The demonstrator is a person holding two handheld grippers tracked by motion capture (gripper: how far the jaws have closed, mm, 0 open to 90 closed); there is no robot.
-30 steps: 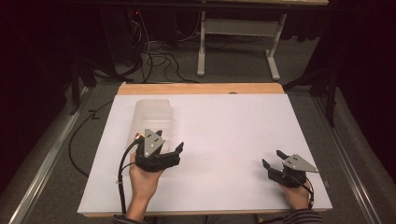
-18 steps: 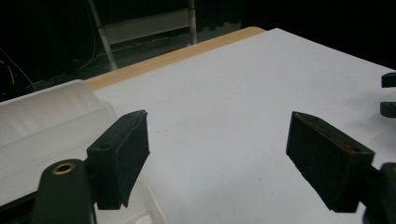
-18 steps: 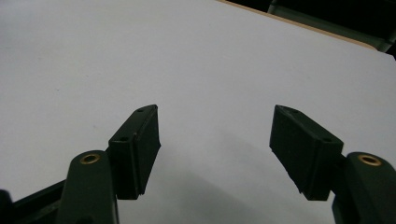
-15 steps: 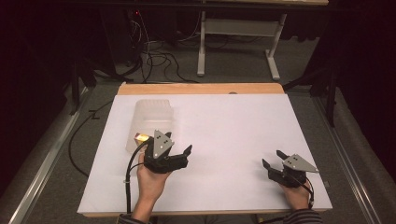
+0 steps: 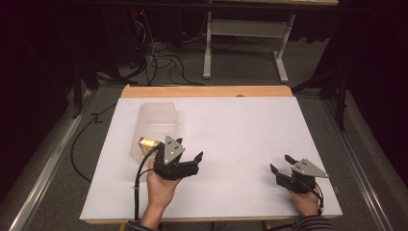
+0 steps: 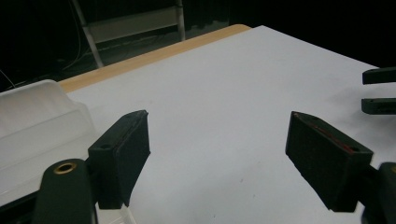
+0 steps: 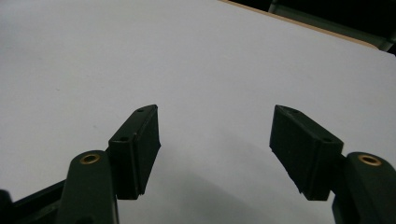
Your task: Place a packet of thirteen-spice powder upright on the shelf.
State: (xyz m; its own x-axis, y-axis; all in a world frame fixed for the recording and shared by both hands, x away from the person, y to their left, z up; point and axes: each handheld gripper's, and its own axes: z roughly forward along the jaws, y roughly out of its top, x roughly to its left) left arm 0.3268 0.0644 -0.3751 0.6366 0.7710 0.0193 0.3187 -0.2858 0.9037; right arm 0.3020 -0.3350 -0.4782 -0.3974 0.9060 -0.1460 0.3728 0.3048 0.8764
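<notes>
Left gripper (image 5: pixel 188 154) shifted right off clear box (image 5: pixel 153 126), jaws closing, empty.

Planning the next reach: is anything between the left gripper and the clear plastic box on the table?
Nothing visible. The left gripper, jaws open and empty though just closing a little, sits right beside the box, with bare white table around it. The jaws point away from the box, toward the right gripper.

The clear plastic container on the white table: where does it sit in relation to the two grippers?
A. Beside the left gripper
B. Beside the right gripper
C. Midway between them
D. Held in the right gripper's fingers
A: the clear plastic container lies on the table's left, just beyond the left gripper.
</notes>
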